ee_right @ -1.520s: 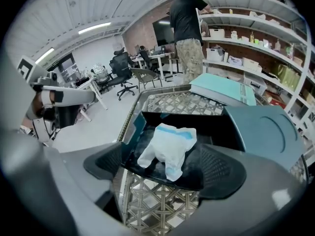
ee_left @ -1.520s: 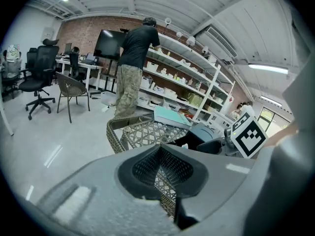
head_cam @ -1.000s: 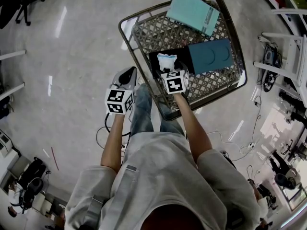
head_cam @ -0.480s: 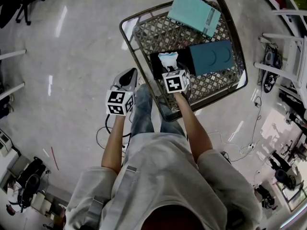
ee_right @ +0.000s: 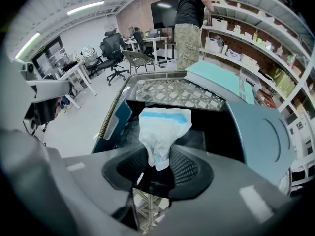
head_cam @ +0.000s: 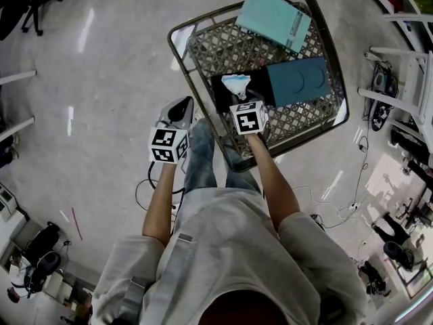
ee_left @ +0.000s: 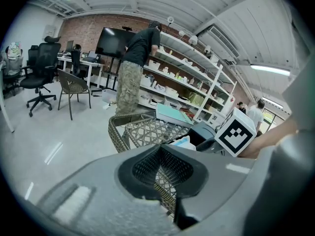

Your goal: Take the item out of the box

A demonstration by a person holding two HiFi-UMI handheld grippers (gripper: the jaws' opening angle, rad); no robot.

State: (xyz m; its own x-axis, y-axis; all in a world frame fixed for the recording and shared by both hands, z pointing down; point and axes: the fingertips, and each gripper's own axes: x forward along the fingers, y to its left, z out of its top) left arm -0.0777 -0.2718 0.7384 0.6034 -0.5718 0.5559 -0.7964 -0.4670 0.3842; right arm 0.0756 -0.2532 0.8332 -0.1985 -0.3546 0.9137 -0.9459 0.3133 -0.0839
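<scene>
Since the frame a second before, we saw the right gripper [ee_right: 158,167] draw its wide jaws in onto the white-and-blue item [ee_right: 164,124]. The fingers pinched its lower end (the rest fanned toward twelve o'clock, over the open black box [ee_right: 219,132]). The left gripper [ee_left: 157,170] stayed at eight o'clock of the wicker basket [head_cam: 203,46], jaws together and empty.

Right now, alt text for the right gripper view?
The right tool's jaws, just closing, pinch a crumpled white-and-blue packet over an open black box. A teal lid lies right of it, all on a wicker table.
</scene>
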